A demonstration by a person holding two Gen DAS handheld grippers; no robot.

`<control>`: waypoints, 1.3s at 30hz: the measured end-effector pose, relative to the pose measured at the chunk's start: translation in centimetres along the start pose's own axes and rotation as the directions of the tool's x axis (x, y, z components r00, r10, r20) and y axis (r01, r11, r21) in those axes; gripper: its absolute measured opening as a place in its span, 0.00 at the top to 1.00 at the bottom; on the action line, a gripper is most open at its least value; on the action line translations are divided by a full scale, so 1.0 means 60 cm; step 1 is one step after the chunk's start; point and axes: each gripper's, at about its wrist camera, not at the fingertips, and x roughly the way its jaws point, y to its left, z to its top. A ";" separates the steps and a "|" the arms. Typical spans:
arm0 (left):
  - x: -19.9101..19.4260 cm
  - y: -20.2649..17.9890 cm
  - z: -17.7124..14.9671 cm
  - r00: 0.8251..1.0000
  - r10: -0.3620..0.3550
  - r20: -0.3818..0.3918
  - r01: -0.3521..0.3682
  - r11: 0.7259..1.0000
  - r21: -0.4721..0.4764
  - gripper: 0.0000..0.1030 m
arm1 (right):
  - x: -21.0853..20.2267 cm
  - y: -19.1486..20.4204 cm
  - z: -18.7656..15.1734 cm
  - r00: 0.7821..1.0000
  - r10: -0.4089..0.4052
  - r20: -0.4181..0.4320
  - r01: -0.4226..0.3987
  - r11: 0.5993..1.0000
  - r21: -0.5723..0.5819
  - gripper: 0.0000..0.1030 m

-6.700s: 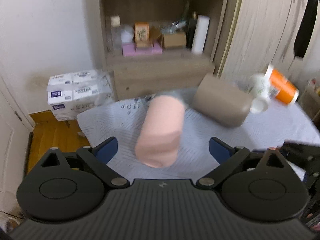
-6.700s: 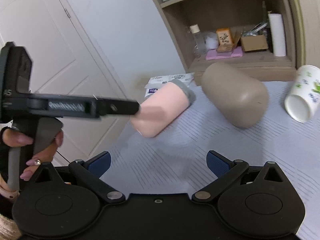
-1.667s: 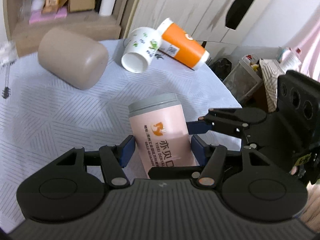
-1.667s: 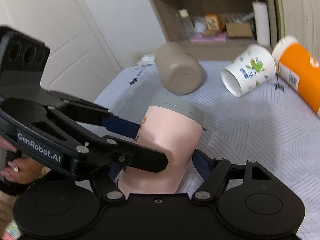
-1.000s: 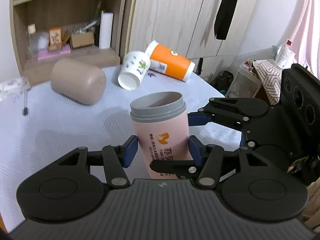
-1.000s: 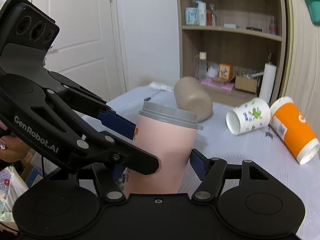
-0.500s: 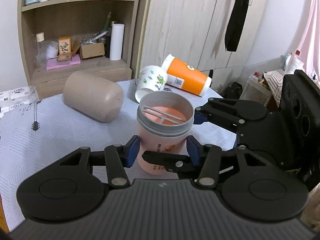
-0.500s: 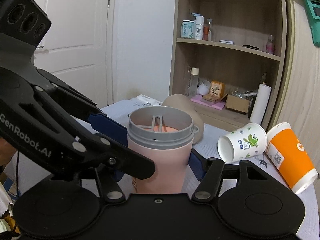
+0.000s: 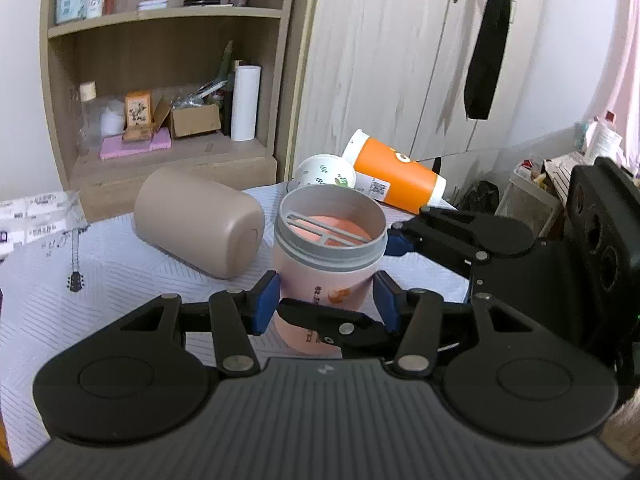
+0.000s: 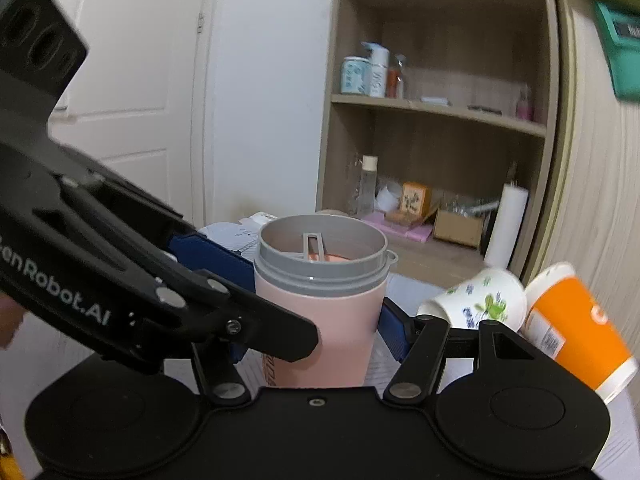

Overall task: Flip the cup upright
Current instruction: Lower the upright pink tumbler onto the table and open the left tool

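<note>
A pink cup with a grey rim [image 9: 326,276] stands upright on the white patterned tablecloth [image 9: 120,280], mouth up; it also shows in the right wrist view [image 10: 320,320]. My left gripper [image 9: 326,300] has its blue pads against both sides of the cup. My right gripper [image 10: 316,336] clasps the same cup from the other side, its fingers crossing the left ones. Whether the cup's base rests on the cloth is hidden by the grippers.
A tan cup [image 9: 200,220] lies on its side at the back left. A white floral paper cup [image 9: 326,170] and an orange paper cup [image 9: 394,178] lie on their sides behind. A wooden shelf unit [image 9: 160,80] and wardrobe doors [image 9: 400,60] stand beyond the table.
The pink cup went from lying on its side to tilted, then fully upright with its mouth up. Both grippers have stayed closed on it and lowered slightly.
</note>
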 end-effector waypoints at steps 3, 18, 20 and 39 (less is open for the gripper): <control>0.006 0.004 -0.001 1.000 -0.002 0.007 0.002 1.000 -0.005 0.51 | 0.005 -0.005 -0.005 1.000 0.001 0.008 -0.001 1.000 0.019 0.33; 0.002 -0.009 -0.008 1.000 0.012 0.004 -0.012 1.000 0.014 0.51 | -0.006 0.007 -0.009 1.000 -0.011 0.000 0.011 0.999 -0.051 0.32; 0.001 -0.012 -0.008 1.000 0.011 -0.001 -0.011 1.000 0.008 0.51 | -0.008 0.008 -0.008 1.000 -0.009 -0.004 0.009 0.999 -0.054 0.30; -0.050 -0.019 -0.048 0.999 0.029 0.034 -0.025 0.993 -0.118 0.37 | -0.051 -0.001 -0.030 0.998 -0.058 -0.025 0.059 0.998 0.035 0.18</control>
